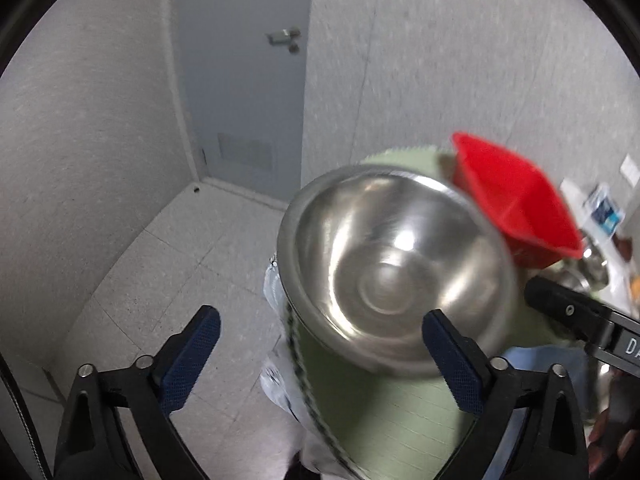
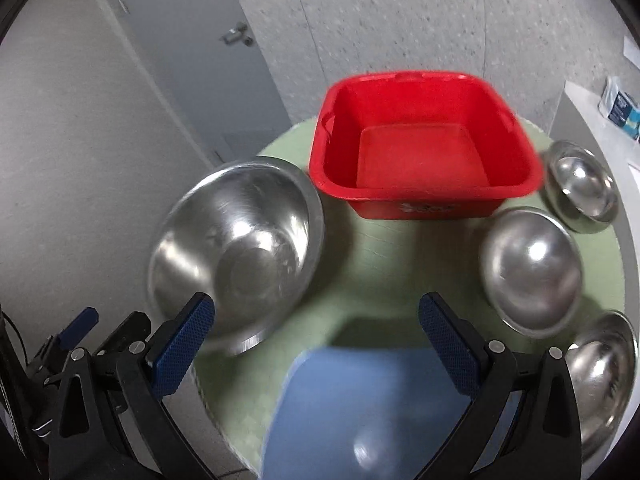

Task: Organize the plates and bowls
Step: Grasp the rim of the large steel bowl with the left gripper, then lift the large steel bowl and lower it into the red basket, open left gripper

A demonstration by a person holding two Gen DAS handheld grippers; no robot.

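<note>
The big steel bowl [image 2: 236, 252] sits tipped at the left edge of the round green surface [image 2: 372, 264], partly past the edge, just ahead of the left finger of the right gripper [image 2: 316, 344]. Both grippers are spread wide and hold nothing. The left gripper [image 1: 320, 352] has the same bowl just ahead of its right finger.

The bowl could slide off and fall to the floor [image 1: 172, 260], because it leans over the edge and steel is slippery. A poke from a finger could push it off too.

The red tub [image 2: 424, 144] is straight ahead of the right fingers, further back. A blue plate [image 2: 360, 412] lies between those fingers, close in. Three smaller steel bowls [image 2: 532, 272] sit to the right of the right finger, one upside down. They crowd that side, so a wide swing there may knock them
</note>
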